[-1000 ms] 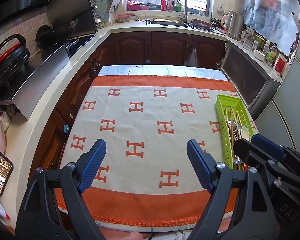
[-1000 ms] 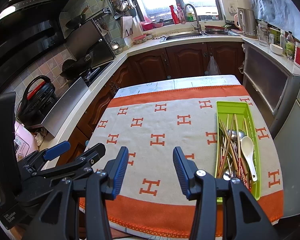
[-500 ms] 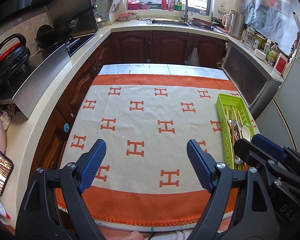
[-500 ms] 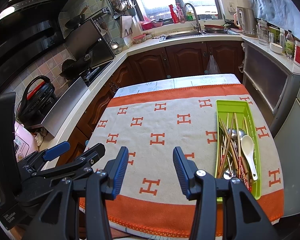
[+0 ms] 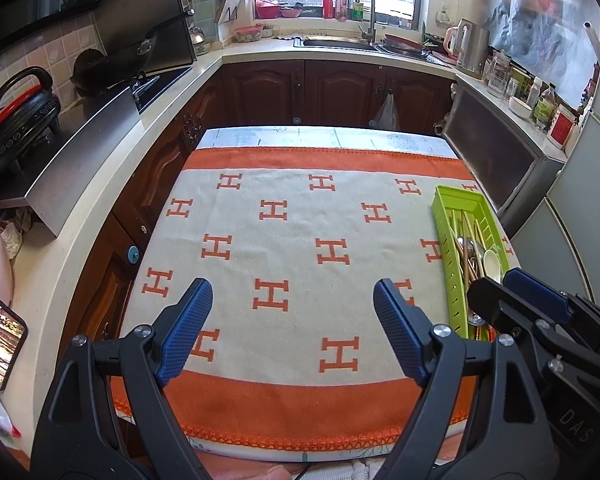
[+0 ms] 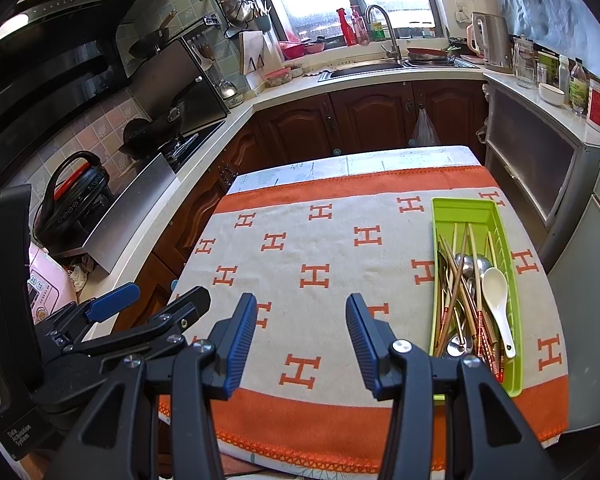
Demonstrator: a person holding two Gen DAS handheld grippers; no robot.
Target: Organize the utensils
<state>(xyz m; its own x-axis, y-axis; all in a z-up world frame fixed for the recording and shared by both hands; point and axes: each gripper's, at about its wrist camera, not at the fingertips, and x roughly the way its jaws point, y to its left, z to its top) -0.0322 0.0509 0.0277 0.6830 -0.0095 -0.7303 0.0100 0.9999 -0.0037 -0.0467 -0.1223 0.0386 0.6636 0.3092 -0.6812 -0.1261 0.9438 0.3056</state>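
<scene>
Both your grippers, left (image 5: pixel 293 330) and right (image 6: pixel 301 338), hang released and empty above the cloth (image 6: pixel 340 264); utensils (image 6: pixel 468 292) lie in the green tray (image 6: pixel 518 360).

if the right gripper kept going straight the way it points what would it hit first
Probably the orange-and-cream tablecloth: the open right gripper aims down at bare cloth, left of the green utensil tray. Depth is uncertain.
</scene>
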